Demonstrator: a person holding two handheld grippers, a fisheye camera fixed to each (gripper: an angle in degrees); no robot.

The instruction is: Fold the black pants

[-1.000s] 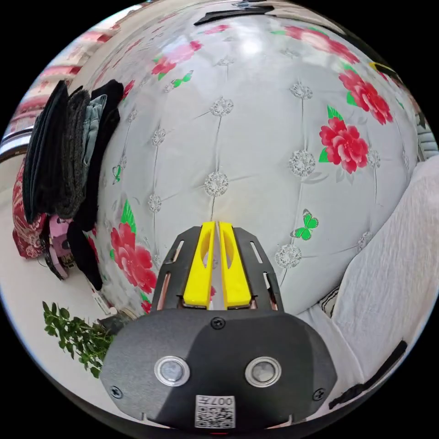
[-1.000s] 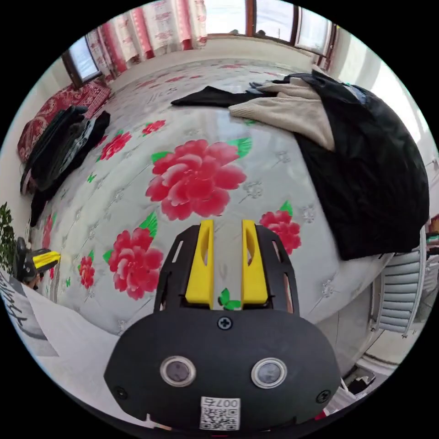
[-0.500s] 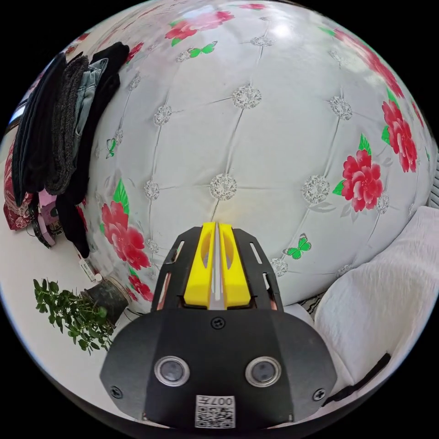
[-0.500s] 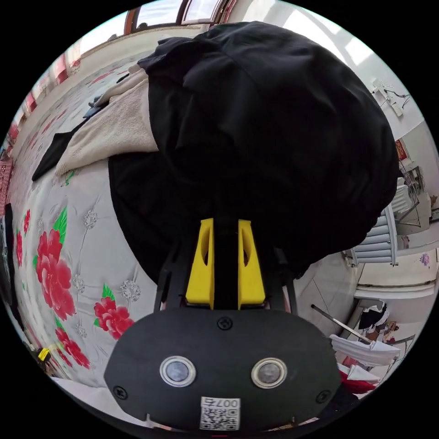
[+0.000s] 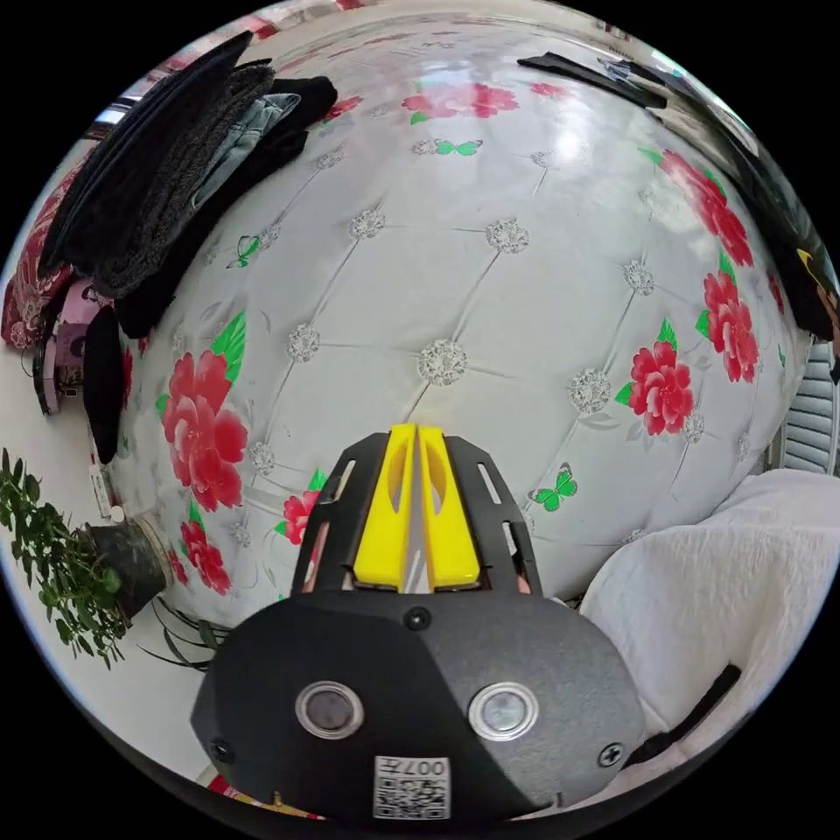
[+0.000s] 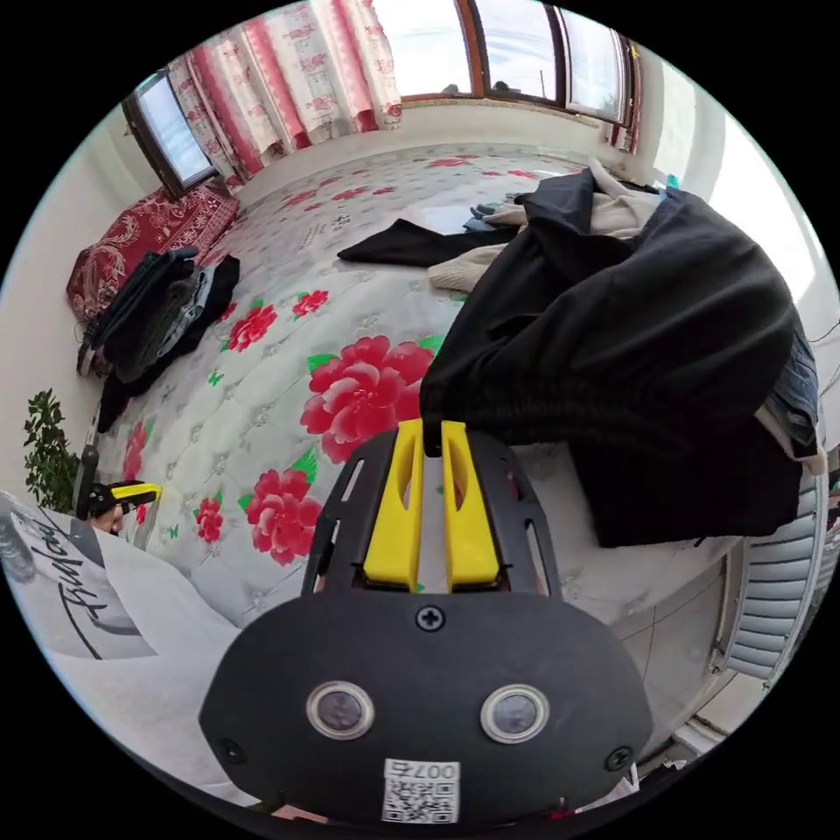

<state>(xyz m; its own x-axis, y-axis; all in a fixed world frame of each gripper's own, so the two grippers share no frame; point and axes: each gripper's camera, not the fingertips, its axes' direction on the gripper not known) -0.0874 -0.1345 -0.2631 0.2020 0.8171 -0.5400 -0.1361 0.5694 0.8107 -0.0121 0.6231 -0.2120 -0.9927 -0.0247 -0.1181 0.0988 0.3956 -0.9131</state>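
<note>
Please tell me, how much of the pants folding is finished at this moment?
Done: a stack of folded clothes lies across the bed. In hand: the right gripper pinches an edge of the black pants, pulling them off the pile. The left gripper is shut, holding nothing. Left: spreading and every fold.

Bright daylight, bedspread [image 5: 525, 289] glare (fisheye edges)

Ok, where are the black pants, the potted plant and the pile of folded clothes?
black pants [image 6: 630, 350], right gripper view, on the broad dark cloth being lifted.
potted plant [image 5: 122, 560], left gripper view, on the dark pot.
pile of folded clothes [image 5: 157, 175], left gripper view, on the stacked dark layers.
</note>
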